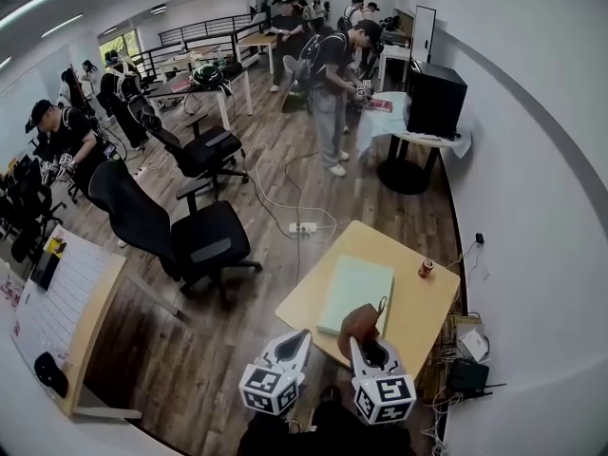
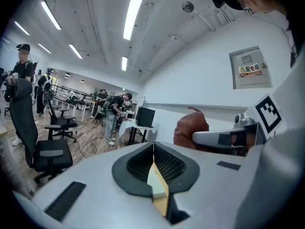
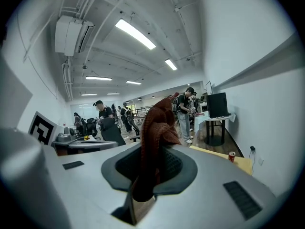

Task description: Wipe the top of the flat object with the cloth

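- Here, the right gripper (image 3: 151, 162) has its jaws closed on a reddish-brown cloth (image 3: 158, 125), which rises from between them in a bunched, twisted fold.
- In the head view this cloth (image 1: 359, 325) sits over the near right corner of the flat object (image 1: 355, 291), a pale green sheet; whether the two touch cannot be told.
- The flat object lies on a light wooden table (image 1: 420, 313), towards its near left part.
- The left gripper (image 2: 153, 162) has its jaws pressed together, with nothing between them.
- In the head view it is just left of the right gripper, at the table's near edge, beside the flat object's near left corner.
- A red can (image 1: 427, 268) stands at the table's far right, well apart from the flat object.
- A black office chair (image 1: 201, 241) stands on the wood floor left of the table.
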Demonstrator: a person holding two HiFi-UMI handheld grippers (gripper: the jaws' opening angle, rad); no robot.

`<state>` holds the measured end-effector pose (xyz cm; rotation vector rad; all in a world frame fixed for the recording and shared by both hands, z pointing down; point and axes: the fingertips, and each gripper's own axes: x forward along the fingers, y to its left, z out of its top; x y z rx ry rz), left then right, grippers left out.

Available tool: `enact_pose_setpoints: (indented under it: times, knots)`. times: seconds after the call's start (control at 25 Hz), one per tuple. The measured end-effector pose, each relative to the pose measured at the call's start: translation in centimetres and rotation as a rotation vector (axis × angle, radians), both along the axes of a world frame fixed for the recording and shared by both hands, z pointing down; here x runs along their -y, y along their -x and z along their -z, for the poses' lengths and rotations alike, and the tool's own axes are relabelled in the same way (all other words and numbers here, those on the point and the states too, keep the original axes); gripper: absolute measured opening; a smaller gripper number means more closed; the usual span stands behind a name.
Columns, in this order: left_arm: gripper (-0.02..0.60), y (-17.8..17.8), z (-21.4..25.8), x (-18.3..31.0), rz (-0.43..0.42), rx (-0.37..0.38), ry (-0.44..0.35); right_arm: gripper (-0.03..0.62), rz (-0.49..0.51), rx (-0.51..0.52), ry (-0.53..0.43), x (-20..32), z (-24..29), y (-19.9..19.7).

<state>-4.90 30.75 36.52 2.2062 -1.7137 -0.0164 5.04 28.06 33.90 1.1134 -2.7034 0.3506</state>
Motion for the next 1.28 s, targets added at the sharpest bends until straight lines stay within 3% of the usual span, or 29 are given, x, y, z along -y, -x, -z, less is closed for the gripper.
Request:
enact_pose_setpoints:
  times: [0.52, 0.84, 1.28]
  knots:
    - [0.034, 0.5, -4.8, 14.7, -0.020, 0.002, 0.114, 0.081, 0.009, -0.021, 0.113, 13.9, -4.3, 0.1]
    - [0.034, 3.2, -14.4, 21.0, -0.081, -0.022, 0.271, 0.081, 0.003, -0.037, 0.322, 17.9, -12.9, 1.8]
    - [0.034, 4.5, -29.1, 29.5, -0.301, -0.027, 0.519, 0.081, -0.038, -0.038, 0.604, 20.9, -24.8, 6.4]
